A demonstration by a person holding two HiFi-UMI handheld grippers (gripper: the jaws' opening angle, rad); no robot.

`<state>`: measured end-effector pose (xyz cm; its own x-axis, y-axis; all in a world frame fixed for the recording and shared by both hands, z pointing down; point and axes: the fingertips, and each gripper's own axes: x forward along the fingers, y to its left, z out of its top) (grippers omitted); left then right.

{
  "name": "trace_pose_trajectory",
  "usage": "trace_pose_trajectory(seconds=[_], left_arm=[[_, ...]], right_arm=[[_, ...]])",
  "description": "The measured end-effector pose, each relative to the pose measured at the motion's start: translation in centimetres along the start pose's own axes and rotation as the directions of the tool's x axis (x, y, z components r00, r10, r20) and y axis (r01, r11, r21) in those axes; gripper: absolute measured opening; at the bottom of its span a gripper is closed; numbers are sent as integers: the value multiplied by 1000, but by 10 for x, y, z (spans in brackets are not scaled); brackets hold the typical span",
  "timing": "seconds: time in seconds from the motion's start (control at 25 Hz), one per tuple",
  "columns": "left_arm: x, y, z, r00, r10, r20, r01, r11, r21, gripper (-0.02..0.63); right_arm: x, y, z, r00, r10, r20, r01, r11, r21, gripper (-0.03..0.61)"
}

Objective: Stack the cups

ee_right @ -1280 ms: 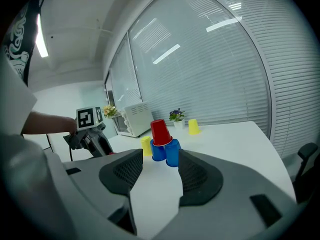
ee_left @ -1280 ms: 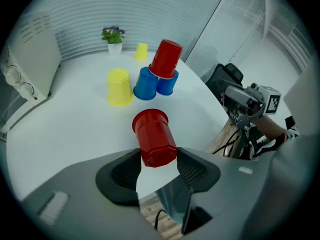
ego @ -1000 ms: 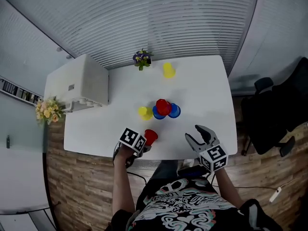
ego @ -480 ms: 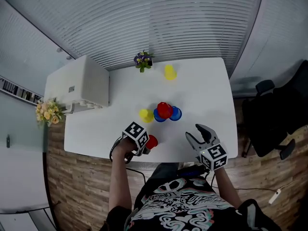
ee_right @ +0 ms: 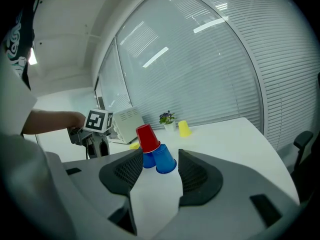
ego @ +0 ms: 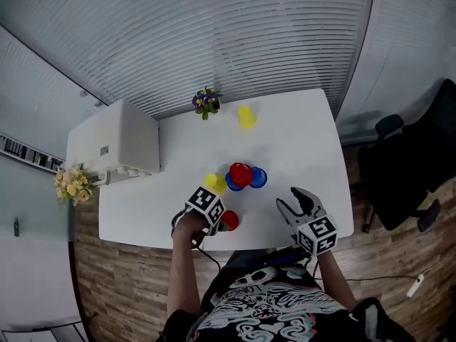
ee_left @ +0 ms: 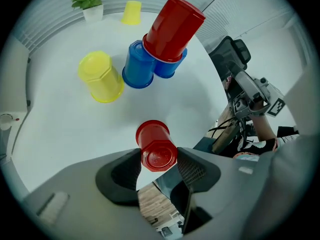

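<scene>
My left gripper (ego: 223,223), clamped on the red cup (ee_left: 156,146), has pulled it nearer; my right gripper (ego: 296,202) stays agape, empty.

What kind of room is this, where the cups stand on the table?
Probably an office or meeting room: a white table, slatted blinds covering the wall behind it, and a black office chair on a wooden floor.

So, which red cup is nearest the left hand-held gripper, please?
The lone red cup between its jaws; the other red cup tops the blue cups.
</scene>
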<state>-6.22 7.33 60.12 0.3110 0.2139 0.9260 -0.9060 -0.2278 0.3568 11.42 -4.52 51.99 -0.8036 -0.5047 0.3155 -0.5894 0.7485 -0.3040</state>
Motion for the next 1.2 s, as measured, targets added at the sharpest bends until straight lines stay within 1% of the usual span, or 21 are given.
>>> trace_pose_trajectory(seconds=[0.12, 0.24, 0.32, 0.36, 0.4, 0.48, 0.56, 0.64, 0.72, 0.8, 0.92, 1.04, 1.12, 1.2], left_arm=[[-2, 1, 4, 998, 13, 65, -14, 1000, 2, 225], [-4, 2, 9, 986, 36, 165, -36, 999, -1, 227], [-6, 2, 11, 969, 48, 244, -49, 999, -1, 229], [-7, 2, 12, 956, 53, 290, -56, 998, 1, 230], [-9, 2, 14, 938, 58, 341, -64, 998, 5, 230], [-13, 2, 19, 890, 70, 450, -88, 996, 20, 230], [-16, 2, 24, 835, 85, 543, -126, 991, 38, 230], [-20, 4, 30, 772, 105, 627, -169, 985, 44, 230], [-24, 5, 36, 702, 123, 702, -209, 977, 39, 230], [-25, 6, 41, 640, 140, 756, -248, 968, 30, 230], [-27, 10, 43, 571, 162, 805, -277, 961, 4, 230], [-29, 11, 46, 505, 156, 849, -259, 966, -23, 230], [-31, 12, 46, 468, 153, 870, -242, 969, -40, 230], [-32, 14, 47, 439, 151, 886, -234, 971, -50, 230]], right_arm=[[2, -2, 1, 1000, -8, -6, 8, 1000, -12, 222], [4, -1, 4, 1000, 0, -16, -1, 999, -38, 222], [7, 4, 6, 1000, 8, -22, -9, 998, -59, 222], [8, 6, 7, 1000, 11, -26, -12, 997, -70, 222], [9, 9, 7, 999, 13, -30, -15, 997, -80, 222], [10, 13, 7, 999, 15, -36, -19, 995, -98, 222], [10, 18, 9, 999, 20, -34, -24, 994, -110, 221], [12, 22, 9, 999, 24, -32, -27, 993, -118, 221], [13, 25, 8, 999, 23, -37, -27, 991, -128, 219], [13, 28, 7, 999, 20, -42, -25, 990, -137, 219], [15, 33, 7, 999, 15, -44, -21, 989, -146, 218], [17, 34, 8, 999, 3, -48, -11, 988, -155, 217], [18, 35, 9, 999, -5, -52, -3, 987, -161, 218], [19, 37, 10, 998, -11, -54, 2, 986, -164, 216]])
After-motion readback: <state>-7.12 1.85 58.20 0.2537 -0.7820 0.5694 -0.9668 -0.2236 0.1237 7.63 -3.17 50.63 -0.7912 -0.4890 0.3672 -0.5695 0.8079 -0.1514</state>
